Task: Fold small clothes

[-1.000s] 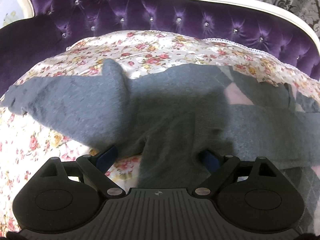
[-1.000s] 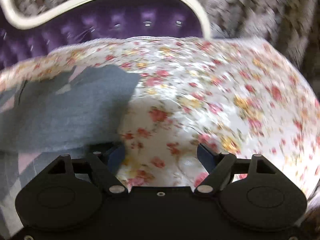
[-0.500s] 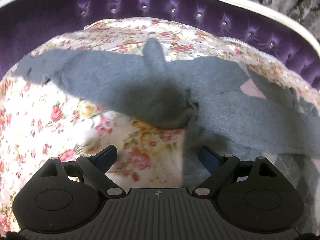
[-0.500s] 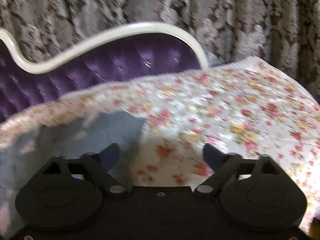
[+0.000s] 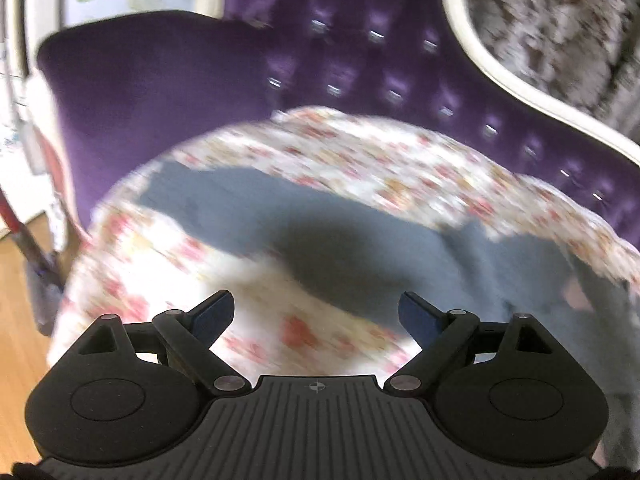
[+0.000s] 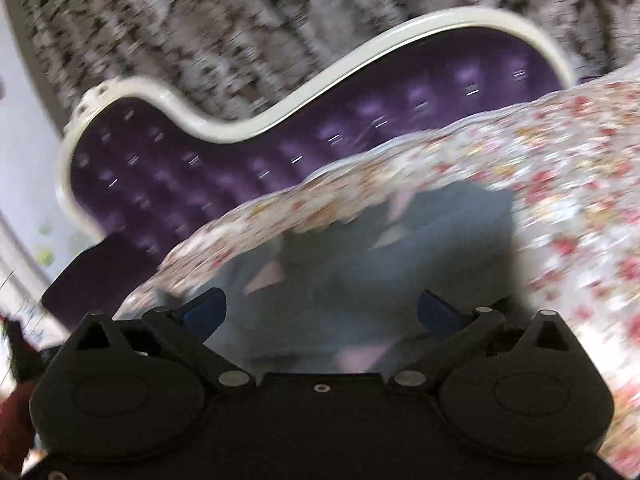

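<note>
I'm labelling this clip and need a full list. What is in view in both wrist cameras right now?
grey garment: one, grey with pink patches, spread on the floral cloth
floral cloth: one, white with red and yellow flowers, covering the seat
sofa: one, purple tufted, cream frame, behind the cloth
curtain: one, grey-brown patterned, behind the sofa
wood floor: light brown, lower left
left gripper: one, black, blue pads, open, empty
right gripper: one, black, blue pads, jaws opening, gripping nothing
</note>
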Tool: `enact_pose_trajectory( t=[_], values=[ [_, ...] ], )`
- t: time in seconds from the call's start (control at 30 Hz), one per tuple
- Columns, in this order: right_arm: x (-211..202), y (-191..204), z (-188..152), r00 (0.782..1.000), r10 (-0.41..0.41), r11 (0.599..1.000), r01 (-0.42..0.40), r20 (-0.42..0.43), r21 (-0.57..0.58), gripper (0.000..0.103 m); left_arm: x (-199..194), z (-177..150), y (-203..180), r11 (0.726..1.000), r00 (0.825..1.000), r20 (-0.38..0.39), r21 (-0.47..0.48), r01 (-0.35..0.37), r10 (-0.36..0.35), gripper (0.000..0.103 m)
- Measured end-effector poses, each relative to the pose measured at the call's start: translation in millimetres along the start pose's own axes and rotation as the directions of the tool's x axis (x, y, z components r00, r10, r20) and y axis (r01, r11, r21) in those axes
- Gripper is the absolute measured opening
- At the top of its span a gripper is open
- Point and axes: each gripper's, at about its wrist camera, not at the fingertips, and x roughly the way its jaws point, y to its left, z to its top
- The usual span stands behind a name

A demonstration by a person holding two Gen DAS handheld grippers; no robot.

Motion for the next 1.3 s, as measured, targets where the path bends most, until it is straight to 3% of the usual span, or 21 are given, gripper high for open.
enact_pose_trajectory(
  t=[0.2,0.27,0.33,0.5,0.87,0.97,1.0,1.1,1.3],
  values=[
    [15.1,53.7,-20.0,0.995,0.078,0.993,-0.083,-0.065,-0.080,0.102,17.2,23.6,50.9,0.994,0.997,0.012,-0.084,-0.069,0.071,0.089],
    [23.8,67.7,-24.7,0.992,0.087,0.990,-0.097,-0.092,-0.107,0.102,27.4,27.9,65.6,0.991,0.998,0.003,-0.120,-0.061,0.062,0.088],
    [29.5,75.3,-28.8,0.990,0.088,0.988,-0.101,-0.109,-0.118,0.102,39.5,30.1,77.0,0.987,0.999,-0.017,-0.152,-0.045,0.043,0.080],
    [39.7,87.4,-33.4,0.987,0.091,0.986,-0.108,-0.135,-0.123,0.102,67.0,31.3,95.3,0.980,0.999,-0.043,-0.196,-0.021,0.012,0.076],
    [54.3,97.3,-38.8,0.981,0.064,0.986,-0.091,-0.182,-0.142,0.102,94.7,50.0,109.0,0.974,1.000,0.025,-0.229,0.004,0.002,0.067],
    [57.9,97.5,-42.5,0.979,0.059,0.987,-0.086,-0.197,-0.134,0.102,96.9,56.8,114.6,0.966,0.999,0.037,-0.259,0.002,0.008,0.033],
    [58.8,97.4,-43.1,0.978,0.058,0.988,-0.085,-0.200,-0.131,0.102,97.7,58.4,117.7,0.961,0.999,0.036,-0.278,0.016,-0.006,0.009],
    [59.9,96.0,-44.9,0.977,0.053,0.989,-0.080,-0.208,-0.125,0.102,86.7,58.9,123.9,0.941,0.996,0.090,-0.334,0.051,-0.021,0.007],
    [56.8,91.7,-45.6,0.976,0.047,0.991,-0.072,-0.212,-0.112,0.102,30.6,67.6,115.5,0.960,0.977,0.211,-0.270,0.067,-0.009,0.007]
  ],
)
